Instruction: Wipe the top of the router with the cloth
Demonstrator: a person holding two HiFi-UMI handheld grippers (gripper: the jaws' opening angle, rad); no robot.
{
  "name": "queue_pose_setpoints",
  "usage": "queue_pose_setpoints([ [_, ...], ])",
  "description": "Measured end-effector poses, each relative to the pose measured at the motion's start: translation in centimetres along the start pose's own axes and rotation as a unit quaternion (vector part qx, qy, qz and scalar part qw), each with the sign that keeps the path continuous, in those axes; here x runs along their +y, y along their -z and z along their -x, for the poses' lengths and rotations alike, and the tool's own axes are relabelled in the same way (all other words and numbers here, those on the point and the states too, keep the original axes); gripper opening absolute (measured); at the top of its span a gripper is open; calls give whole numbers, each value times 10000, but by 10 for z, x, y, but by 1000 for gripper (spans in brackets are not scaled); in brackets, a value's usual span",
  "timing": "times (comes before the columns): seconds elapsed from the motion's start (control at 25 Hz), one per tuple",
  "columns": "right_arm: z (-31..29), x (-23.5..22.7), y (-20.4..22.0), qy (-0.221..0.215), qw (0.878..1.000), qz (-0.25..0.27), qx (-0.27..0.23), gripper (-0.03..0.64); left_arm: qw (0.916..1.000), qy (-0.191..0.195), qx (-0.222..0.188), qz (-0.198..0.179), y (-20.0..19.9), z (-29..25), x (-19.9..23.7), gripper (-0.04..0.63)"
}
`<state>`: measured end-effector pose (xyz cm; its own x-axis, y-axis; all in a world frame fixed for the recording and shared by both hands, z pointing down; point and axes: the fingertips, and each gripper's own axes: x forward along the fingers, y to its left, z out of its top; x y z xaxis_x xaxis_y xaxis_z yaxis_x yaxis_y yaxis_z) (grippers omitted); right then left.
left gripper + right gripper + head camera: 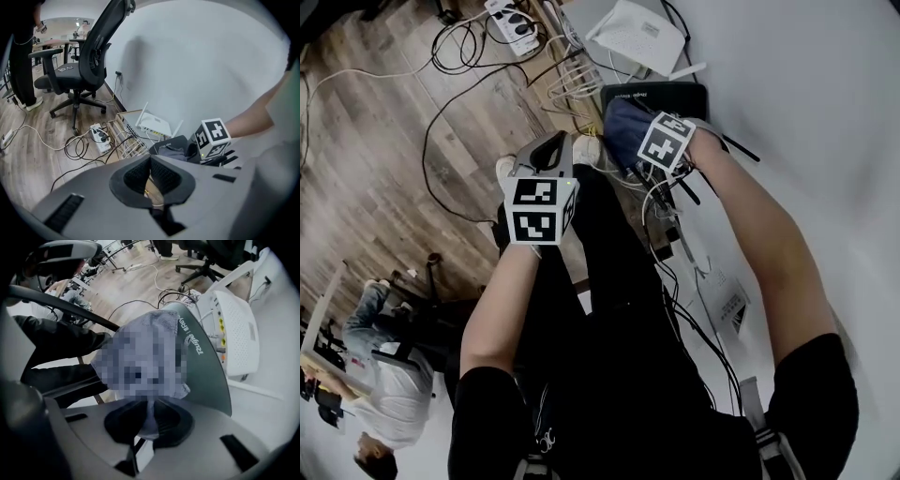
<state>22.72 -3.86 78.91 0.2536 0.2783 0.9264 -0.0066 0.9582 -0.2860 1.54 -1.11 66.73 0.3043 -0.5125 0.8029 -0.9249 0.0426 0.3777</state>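
The right tool [150, 417] is clamped on a bunched corner of the blue-grey cloth [161, 322]. The rest of the cloth spreads ahead of the jaws and drapes over the near-left part of the dark router [208, 366]. Pinching only 1 corner looks deliberate: it leaves a loose pad of fabric to drag over the lid while the hard jaws stay off the plastic.

The router lies directly ahead of this tool and below it, resting on a pale surface [272, 394]. Its flat top faces up toward the camera. Its long axis runs straight away from the jaws, and the printed lettering follows that line. The far end points toward a tangle of cables [567, 80]. Thin black rods, probably its antennas, stick out at the near end beside the tool in the head view. I judge that strokes along this axis would cover the lid in the fewest passes. The right half is still bare.

A white router [234, 329] sits just to the right of the dark one and is not touched by the cloth.

The left tool [150, 161] has its pads together with nothing between them. It hangs well to the left of the work, out over the wooden floor [384, 159], seemingly parked clear so the right arm can sweep freely.
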Motion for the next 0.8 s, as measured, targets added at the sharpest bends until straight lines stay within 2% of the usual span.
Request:
queue_pose_setpoints([
  [0.08,-1,3,7,101,9991,-422,-34,21,10000,28,-30,5,2,14,-3,3],
  [0.16,9,2,15,317,9963,-782,164,21,9998,-15,-114,186,-3,36,-1,3],
  [0.24,37,4,19,678,9940,-838,181,21,9987,-75,-269,436,-12,67,-2,3],
  [0.4,127,16,14,1546,9841,-788,-375,21,9968,-111,-606,507,-42,143,-8,3],
  [0.52,195,44,13,1981,9691,-1082,-991,21,9956,-92,-808,456,-62,205,-16,3],
  [0.64,264,71,6,2227,9391,-1721,-1974,21,9905,-58,-1323,381,-96,269,-26,3],
  [0.72,308,88,3,2351,9067,-2155,-2759,21,9852,-24,-1693,278,-118,304,-36,3],
  [0.8,354,105,-5,2507,8660,-2415,-3590,21,9797,-29,-2002,93,-137,337,-44,3],
])
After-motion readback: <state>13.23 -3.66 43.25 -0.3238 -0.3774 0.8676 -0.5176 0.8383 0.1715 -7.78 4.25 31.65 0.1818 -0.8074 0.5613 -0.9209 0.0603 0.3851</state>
